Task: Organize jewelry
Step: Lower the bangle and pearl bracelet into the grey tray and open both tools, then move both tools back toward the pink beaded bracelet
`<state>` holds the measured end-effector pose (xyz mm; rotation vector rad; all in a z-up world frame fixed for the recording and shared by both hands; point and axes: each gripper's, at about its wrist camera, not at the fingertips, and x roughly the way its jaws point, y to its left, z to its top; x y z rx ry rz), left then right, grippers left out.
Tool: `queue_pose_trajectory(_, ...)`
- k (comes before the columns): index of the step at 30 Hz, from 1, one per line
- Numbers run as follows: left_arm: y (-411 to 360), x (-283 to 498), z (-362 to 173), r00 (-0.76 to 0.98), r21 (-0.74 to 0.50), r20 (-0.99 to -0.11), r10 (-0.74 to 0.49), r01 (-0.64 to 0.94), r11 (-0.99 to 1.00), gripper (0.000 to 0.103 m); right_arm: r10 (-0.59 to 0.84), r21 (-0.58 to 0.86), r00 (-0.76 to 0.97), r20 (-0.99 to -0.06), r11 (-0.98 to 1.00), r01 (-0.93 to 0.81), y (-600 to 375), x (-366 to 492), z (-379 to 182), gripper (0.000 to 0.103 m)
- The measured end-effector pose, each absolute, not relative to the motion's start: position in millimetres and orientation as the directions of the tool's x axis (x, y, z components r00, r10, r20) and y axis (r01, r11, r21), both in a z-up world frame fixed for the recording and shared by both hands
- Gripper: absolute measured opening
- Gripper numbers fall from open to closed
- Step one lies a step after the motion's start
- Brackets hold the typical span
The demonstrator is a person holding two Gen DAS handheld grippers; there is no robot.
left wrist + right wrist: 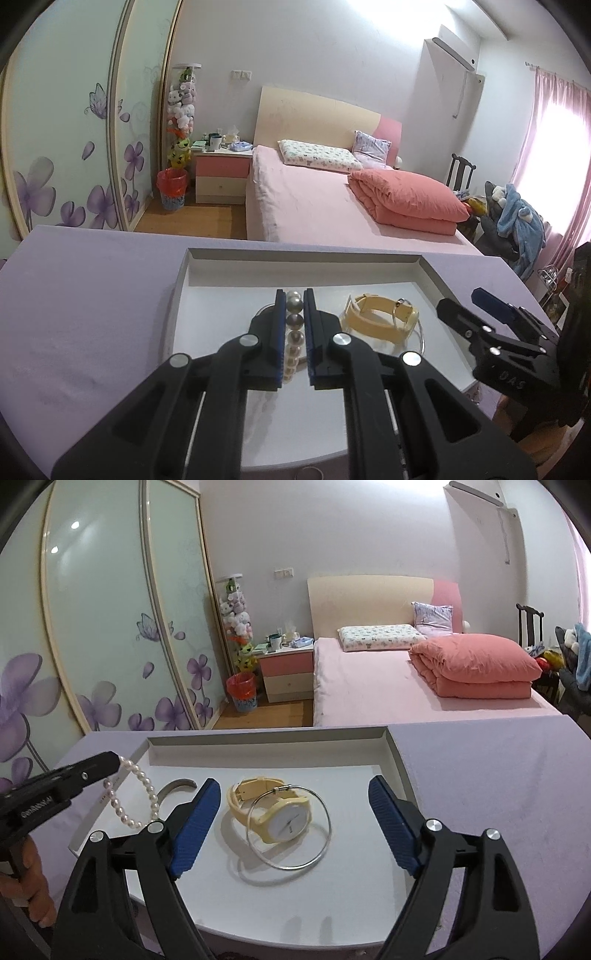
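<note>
- Left wrist view is showing our left tongs [294, 332] pinching a pearl bracelet [293, 332] between the blue pads, over the left part of the white tray [177, 295].
- From the right wrist view, the pearls [142, 797] are hanging in a loop from the left tongs [110, 764], which are holding them at the tray's [397, 760] left edge; whether the loop's bottom is touching the tray floor, we cannot tell.
- Our right tongs [291, 823] are standing spread wide, gripping nothing, with the yellow watch [273, 812] and a thin silver bangle [290, 827] lying between the fingers' lines of sight. The bangle is leaning on the watch.
- A curved grey piece [175, 788] is lying on the tray just behind the pearls.
- The tray is sitting on the lilac desk [498, 794].
- We are judging the step in hand to be carrying or placing the pearls.
- Next, we are likely needing to settle the pearls clear of the watch, then ease the pads apart; the strand may swing or snag on a pad.
</note>
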<state>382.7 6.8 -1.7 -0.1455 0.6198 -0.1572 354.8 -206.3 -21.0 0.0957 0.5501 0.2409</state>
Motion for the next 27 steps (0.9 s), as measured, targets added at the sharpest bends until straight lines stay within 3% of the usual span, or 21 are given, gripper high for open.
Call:
queue_pose_trajectory(5,5,393,-6,0.795,-0.178,-0.580,-0.176,0.087,0.980,0.011,0.252,0.165,0.828,-0.501,0.967,-0.195,-208,355,-19,0.082)
queue_pose_trajectory(7,5,394,-7,0.796,-0.185,-0.581,-0.173,0.078,0.980,0.022,0.253,0.165,0.827,-0.502,0.967,-0.196,-208,355,-19,0.082)
queue_pose_trajectory(8,6,394,-7,0.797,-0.189,-0.579,-0.171,0.073,0.979,0.034,0.252,0.164,0.828,-0.501,0.967,-0.195,-208,355,-19,0.082)
queue_pose_trajectory(9,8,393,-7,0.803,-0.189,-0.573,-0.165,0.066,0.980,0.036,0.251,0.162,0.829,-0.500,0.967,-0.195,-208,356,-18,0.082)
queue_pose_trajectory(27,23,379,-4,0.804,-0.186,-0.577,-0.142,0.040,0.982,0.036,0.241,0.149,0.835,-0.494,0.970,-0.192,-209,358,-15,0.082)
